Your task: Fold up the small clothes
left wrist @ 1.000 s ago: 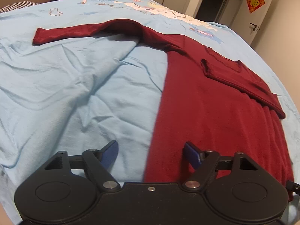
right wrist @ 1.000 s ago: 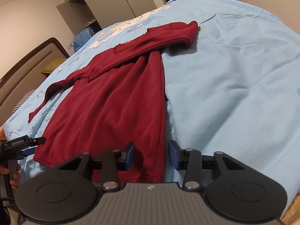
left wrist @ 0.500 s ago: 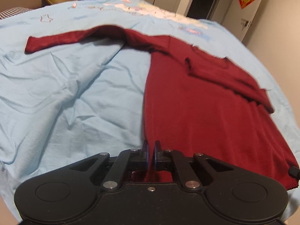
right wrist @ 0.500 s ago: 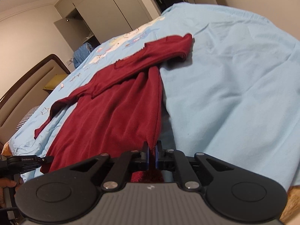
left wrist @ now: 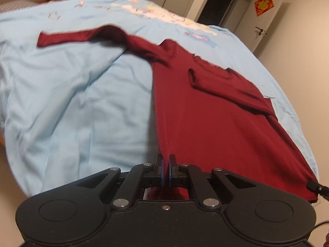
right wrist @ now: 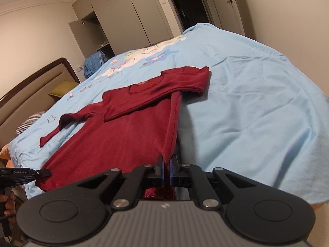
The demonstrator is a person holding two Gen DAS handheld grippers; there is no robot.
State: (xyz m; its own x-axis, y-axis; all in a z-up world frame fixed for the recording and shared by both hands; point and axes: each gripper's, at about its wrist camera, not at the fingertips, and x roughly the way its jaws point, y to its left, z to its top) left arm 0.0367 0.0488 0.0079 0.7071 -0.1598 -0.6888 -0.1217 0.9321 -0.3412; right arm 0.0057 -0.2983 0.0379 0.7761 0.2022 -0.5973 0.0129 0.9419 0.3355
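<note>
A dark red long-sleeved shirt (left wrist: 205, 113) lies on a light blue bedsheet (left wrist: 72, 103). Its left sleeve stretches out flat; the right sleeve is folded across the chest. My left gripper (left wrist: 166, 158) is shut on the hem's left corner, which is lifted off the sheet. The right wrist view shows the same shirt (right wrist: 127, 131), its hem's right corner pinched in my shut right gripper (right wrist: 166, 159) and raised, with the side seam pulled taut. The left gripper (right wrist: 41, 173) also shows there at the hem's far corner, and the right gripper's tip (left wrist: 315, 186) shows at the left wrist view's right edge.
The bed has a brown padded headboard (right wrist: 30, 94) at its far end, with a checked pillow (right wrist: 30, 121) and a yellow cushion (right wrist: 61, 88). Wardrobe doors (right wrist: 131, 16) and an open dark doorway (right wrist: 185, 6) stand behind. A person's hand (right wrist: 9, 203) holds the left gripper.
Both grippers went from open around the hem corners to shut on them. Both have since risen, lifting the hem off the sheet and drawing the sides taut.
</note>
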